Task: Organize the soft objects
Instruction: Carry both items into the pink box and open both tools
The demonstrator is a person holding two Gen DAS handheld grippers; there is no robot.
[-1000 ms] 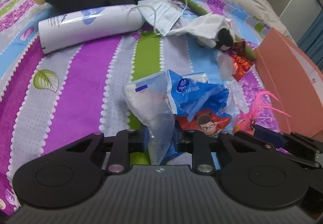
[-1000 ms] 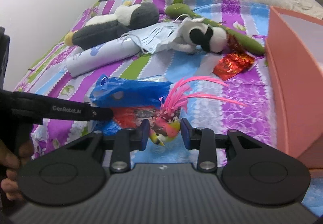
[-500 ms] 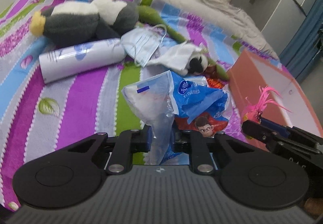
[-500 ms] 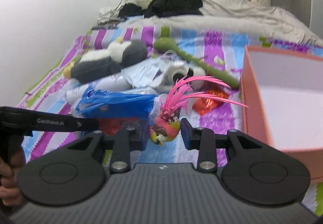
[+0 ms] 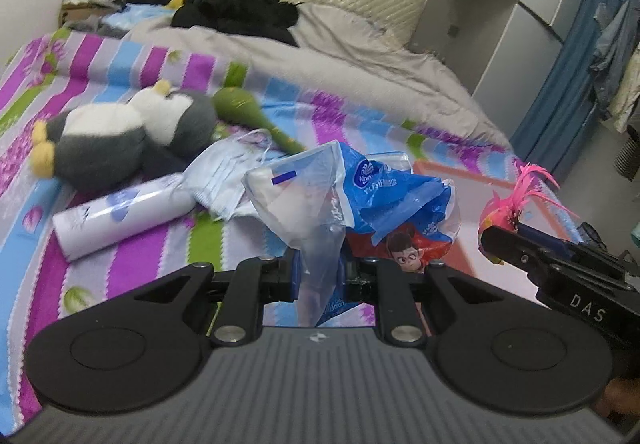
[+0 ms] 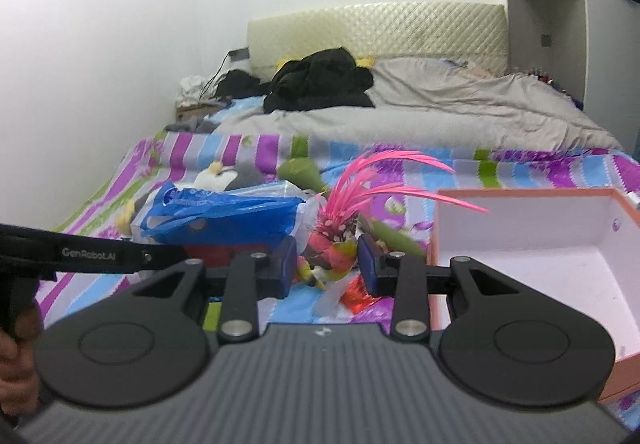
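Observation:
My left gripper [image 5: 320,276] is shut on a bundle of blue and clear plastic bags [image 5: 352,196] with a cartoon-face wrapper, held above the striped bed. The bundle also shows in the right wrist view [image 6: 224,216]. My right gripper [image 6: 327,264] is shut on a pink feathered toy bird [image 6: 336,244], held up beside the open orange box [image 6: 532,244]. The bird also shows at the right in the left wrist view [image 5: 508,204].
On the striped bedspread [image 5: 120,268] lie a grey-and-white plush penguin [image 5: 120,136], a white tissue roll [image 5: 120,216], face masks [image 5: 228,176], a green plush stem [image 5: 248,112] and a red foil wrapper [image 6: 358,294]. Dark clothes [image 5: 240,8] lie near the headboard.
Both grippers have risen from the bed with their loads; the views now tilt up toward the headboard. The box interior has come into view at the right.

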